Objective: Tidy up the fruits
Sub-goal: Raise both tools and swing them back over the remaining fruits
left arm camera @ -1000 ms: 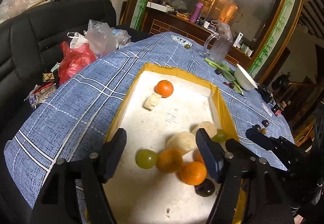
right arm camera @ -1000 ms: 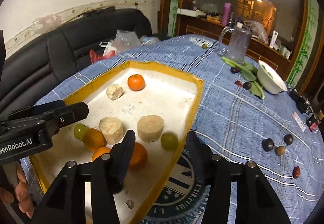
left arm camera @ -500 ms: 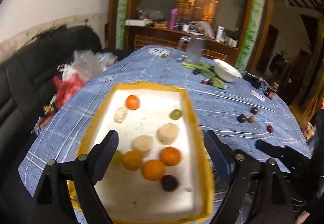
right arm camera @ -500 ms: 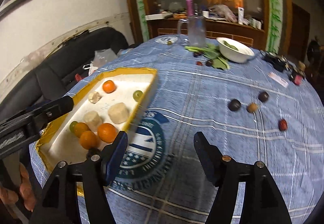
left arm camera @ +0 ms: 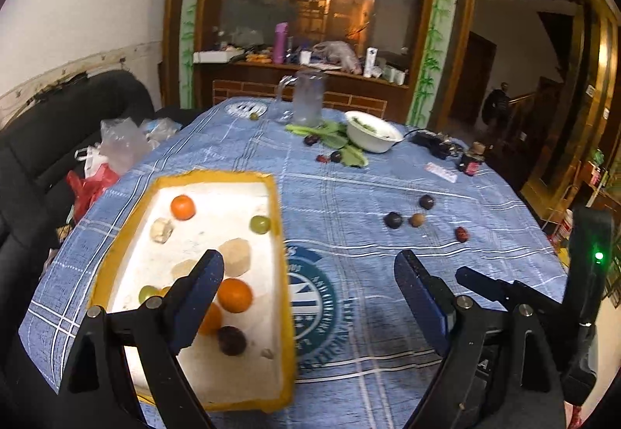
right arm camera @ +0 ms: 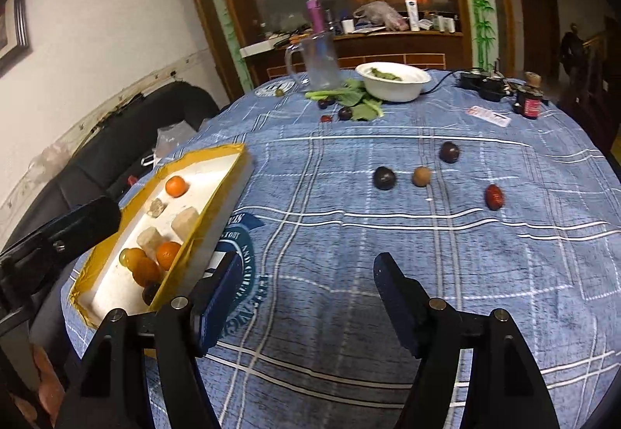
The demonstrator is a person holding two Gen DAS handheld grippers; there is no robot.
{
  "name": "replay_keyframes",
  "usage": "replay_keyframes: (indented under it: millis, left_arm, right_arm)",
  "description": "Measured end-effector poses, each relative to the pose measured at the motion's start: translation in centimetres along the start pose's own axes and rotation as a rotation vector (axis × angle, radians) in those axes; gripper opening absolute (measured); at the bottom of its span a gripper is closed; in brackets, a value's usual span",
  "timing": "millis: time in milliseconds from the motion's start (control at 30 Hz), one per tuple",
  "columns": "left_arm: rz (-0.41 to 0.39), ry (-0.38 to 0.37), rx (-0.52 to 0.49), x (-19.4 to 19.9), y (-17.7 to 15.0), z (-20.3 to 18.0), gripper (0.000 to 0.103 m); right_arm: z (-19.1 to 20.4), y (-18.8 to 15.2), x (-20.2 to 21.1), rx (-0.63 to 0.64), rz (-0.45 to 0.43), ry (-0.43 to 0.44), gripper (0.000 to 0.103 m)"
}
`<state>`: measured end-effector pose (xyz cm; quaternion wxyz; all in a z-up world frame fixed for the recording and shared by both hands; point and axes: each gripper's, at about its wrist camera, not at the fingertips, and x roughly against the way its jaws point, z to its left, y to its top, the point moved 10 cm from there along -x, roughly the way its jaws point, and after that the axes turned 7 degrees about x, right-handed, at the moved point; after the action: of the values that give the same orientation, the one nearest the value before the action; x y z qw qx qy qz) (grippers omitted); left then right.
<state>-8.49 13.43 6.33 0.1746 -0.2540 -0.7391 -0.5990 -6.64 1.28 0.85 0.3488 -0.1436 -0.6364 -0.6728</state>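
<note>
Fruit tray: long axis runs away from cameras; both jaws wide, empty.

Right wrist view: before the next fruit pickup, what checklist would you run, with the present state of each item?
1. Right tongs open and empty: ok.
2. Left tongs open and empty: ok.
3. Loose fruits on the tablecloth unobstructed, such as the dark plum and red date: ok.
4. Right tongs lined up on one fruit: not ok, short of them.
5. Tray has free floor space: ok.
6. Fruit firmness: cannot tell.
</note>
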Motion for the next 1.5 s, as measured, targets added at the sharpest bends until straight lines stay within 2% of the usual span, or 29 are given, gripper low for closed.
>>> replay_keyframes:
  millis: [233, 367, 467, 533, 667, 800, 900, 967, 1067, 1233, 1333, 1400, 1500]
  left_arm:
    - [-0.049, -0.044, -0.057, 3.3, 0.4, -2.6, 0.089]
    - [-0.072, -0.147, -0.034, 6.7, 1.5, -3.9, 0.089]
    - [-0.139, -0.196, -0.06, 10.5, 3.6, -5.0, 0.089]
    - [-0.181, -0.228, -0.084, 13.1, 5.0, -5.6, 0.089]
    - [-0.25, -0.298, -0.116, 18.4, 8.4, -6.2, 0.09]
    - [-0.312, -0.312, -0.147, 22.0, 12.0, -6.6, 0.098]
    - [-0.346, -0.308, -0.172, 23.1, 14.3, -7.4, 0.1]
    - [-0.358, -0.301, -0.19, 22.7, 15.1, -8.1, 0.101]
    - [-0.337, -0.306, -0.202, 20.4, 14.7, -9.2, 0.103]
    - [-0.191, -0.331, -0.213, 13.6, 11.6, -11.7, 0.103]
    - [-0.125, -0.331, -0.222, 9.6, 9.5, -12.5, 0.103]
    - [-0.102, -0.306, -0.221, 7.2, 8.5, -12.3, 0.103]
    - [-0.038, -0.226, -0.189, 2.5, 7.1, -10.8, 0.103]
  right_arm:
    - [-0.3, 0.5, 3.3, 0.001, -0.061, -0.019, 0.075]
    - [-0.3, 1.4, 6.5, 0.013, -0.112, -0.044, 0.075]
    - [-0.6, 3.0, 10.1, 0.014, -0.16, -0.05, 0.075]
    - [-0.9, 4.5, 12.5, 0.023, -0.195, -0.06, 0.079]
    - [-1.1, 8.9, 18.3, 0.073, -0.262, -0.084, 0.081]
    - [-1.8, 14.3, 23.4, 0.106, -0.317, -0.119, 0.085]
    - [-2.8, 18.8, 27.1, 0.13, -0.349, -0.194, 0.087]
    - [-3.8, 21.0, 28.6, 0.139, -0.357, -0.24, 0.092]
    - [-4.8, 21.4, 28.1, 0.13, -0.326, -0.265, 0.093]
    - [-7.6, 16.5, 21.2, 0.123, -0.156, -0.299, 0.093]
    - [-9.9, 13.5, 16.7, 0.092, -0.063, -0.288, 0.093]
    - [-11.8, 12.0, 14.4, 0.048, -0.03, -0.271, 0.093]
    - [-14.7, 10.6, 11.7, -0.029, -0.016, -0.25, 0.093]
